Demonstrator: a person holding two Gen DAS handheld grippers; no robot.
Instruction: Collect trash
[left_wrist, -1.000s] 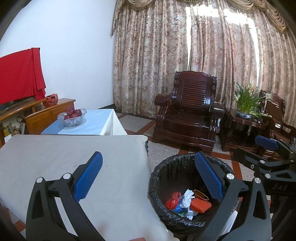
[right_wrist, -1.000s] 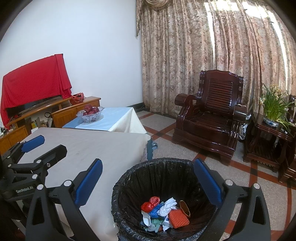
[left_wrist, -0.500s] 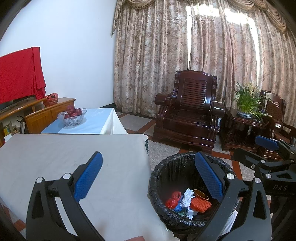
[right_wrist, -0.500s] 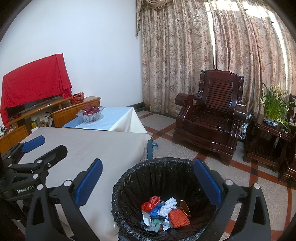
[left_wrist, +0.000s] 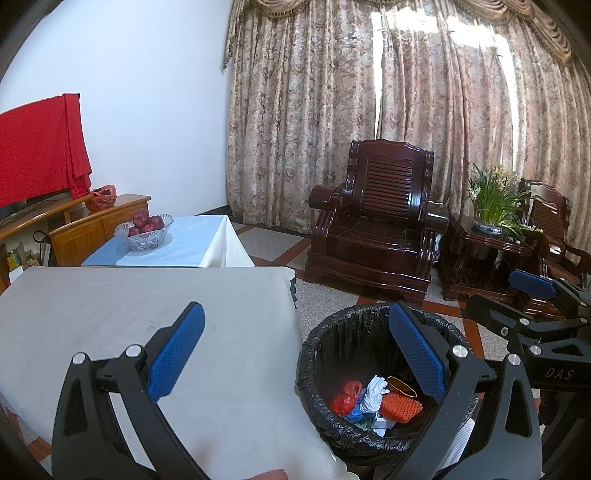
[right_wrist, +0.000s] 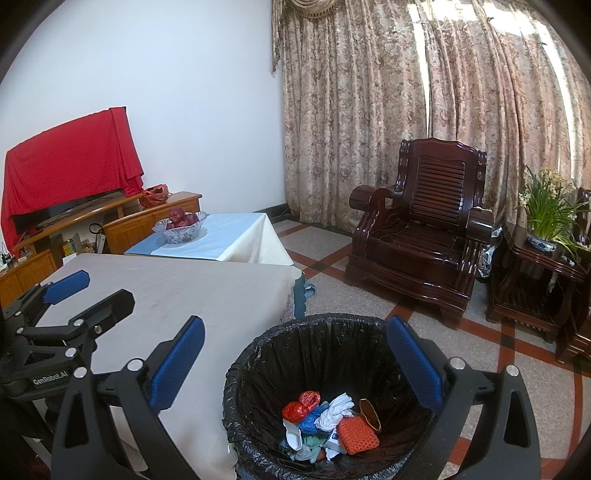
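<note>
A black-lined trash bin (right_wrist: 258, 354) stands on the floor beside the table's right edge; I also see the bin (left_wrist: 314, 354) in the left wrist view. Inside lies trash (right_wrist: 328, 417): a red bag, white and blue wads, an orange mesh piece. The same trash (left_wrist: 373, 402) shows in the left wrist view. My left gripper (left_wrist: 295, 354) hangs open and empty, straddling the table edge and the bin. My right gripper (right_wrist: 295, 362) is open and empty above the bin's mouth. Each gripper shows in the other's view: the right gripper (left_wrist: 506, 295) at the right, the left gripper (right_wrist: 88, 288) at the left.
The table (left_wrist: 110, 314) wears a bare beige cloth. Behind it a smaller table (left_wrist: 199, 240) carries a glass bowl of apples (left_wrist: 146, 230). A dark wooden armchair (left_wrist: 380, 229) and a side table with a potted plant (left_wrist: 491, 199) stand on the tiled floor before curtains.
</note>
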